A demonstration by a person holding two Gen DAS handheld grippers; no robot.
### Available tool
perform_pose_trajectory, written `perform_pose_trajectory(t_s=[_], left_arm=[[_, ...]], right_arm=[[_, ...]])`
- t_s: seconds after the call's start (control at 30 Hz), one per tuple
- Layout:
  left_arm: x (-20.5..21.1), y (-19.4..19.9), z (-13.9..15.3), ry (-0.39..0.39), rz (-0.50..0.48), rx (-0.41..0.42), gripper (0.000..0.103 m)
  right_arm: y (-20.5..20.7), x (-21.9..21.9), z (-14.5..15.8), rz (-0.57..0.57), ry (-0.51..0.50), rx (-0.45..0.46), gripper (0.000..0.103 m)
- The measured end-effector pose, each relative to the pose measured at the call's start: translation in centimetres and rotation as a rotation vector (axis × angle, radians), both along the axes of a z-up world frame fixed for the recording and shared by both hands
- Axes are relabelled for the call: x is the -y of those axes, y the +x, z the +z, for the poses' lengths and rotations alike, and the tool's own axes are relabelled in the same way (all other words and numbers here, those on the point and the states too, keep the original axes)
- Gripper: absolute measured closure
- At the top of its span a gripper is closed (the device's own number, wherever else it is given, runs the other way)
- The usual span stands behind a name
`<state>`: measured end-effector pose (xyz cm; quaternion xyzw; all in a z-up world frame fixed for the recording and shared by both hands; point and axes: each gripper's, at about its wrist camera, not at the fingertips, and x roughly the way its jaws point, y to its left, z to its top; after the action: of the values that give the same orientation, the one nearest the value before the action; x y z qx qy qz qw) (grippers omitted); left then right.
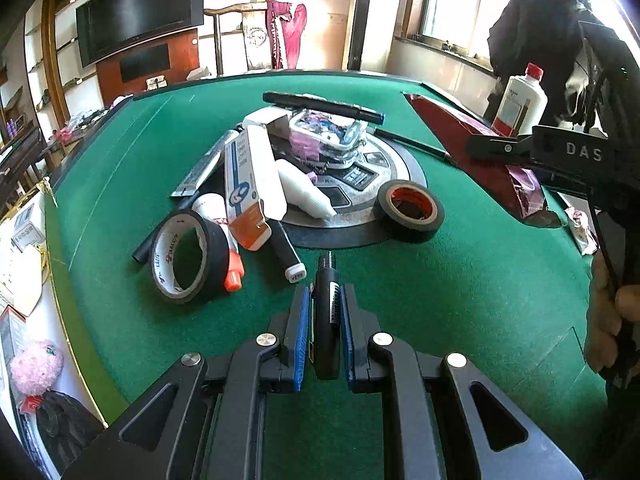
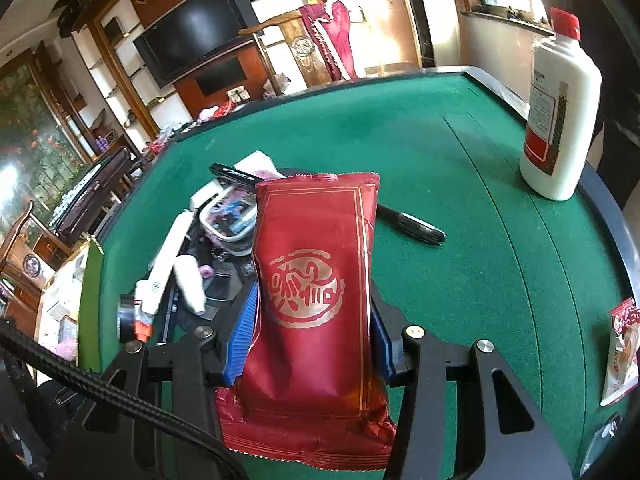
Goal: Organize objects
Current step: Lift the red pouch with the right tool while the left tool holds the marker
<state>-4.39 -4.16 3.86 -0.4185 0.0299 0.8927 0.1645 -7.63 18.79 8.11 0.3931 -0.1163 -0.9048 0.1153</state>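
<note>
In the left wrist view my left gripper (image 1: 325, 294) is shut on a black rod (image 1: 327, 320) with a threaded metal tip. It holds the rod just above the green felt table (image 1: 460, 300). Ahead lies a pile: a black tape roll with a white core (image 1: 188, 256), a second black tape roll (image 1: 412, 208), a white and orange box (image 1: 244, 188), an orange-capped tube (image 1: 233, 272), a clear pouch (image 1: 328, 132). My right gripper (image 2: 314, 304) is shut on a red snack packet (image 2: 316, 280), lifted over the pile. The red packet (image 1: 460, 136) also shows at the right of the left view.
A white bottle with a red cap (image 2: 560, 120) stands at the table's far right corner. A black pen (image 2: 412, 226) lies beyond the packet. A small snack packet (image 2: 618, 356) rests near the right edge. A person in dark clothes (image 1: 536, 32) stands behind the table.
</note>
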Motion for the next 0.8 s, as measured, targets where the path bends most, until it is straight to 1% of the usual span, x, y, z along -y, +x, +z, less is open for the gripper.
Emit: perform_pose_trajectory(t_s=[0.2, 0.47, 0.8], left_arm=[[0.3, 0.1, 0.7, 0.025, 0.003, -0.014, 0.091], [0.8, -0.2, 0.8, 0.043, 0.017, -0.009, 0.091], [2.0, -0.1, 1.8, 0.078, 0.049, -0.032, 0.091]], right_arm=[[0.6, 1.3, 0.6, 0.050, -0.018, -0.034, 0.055], [1.4, 3.8, 0.5, 0.130, -0.036, -0.034, 0.055], [2.5, 6.3, -0.2, 0.201, -0.026, -0.019, 0.055]])
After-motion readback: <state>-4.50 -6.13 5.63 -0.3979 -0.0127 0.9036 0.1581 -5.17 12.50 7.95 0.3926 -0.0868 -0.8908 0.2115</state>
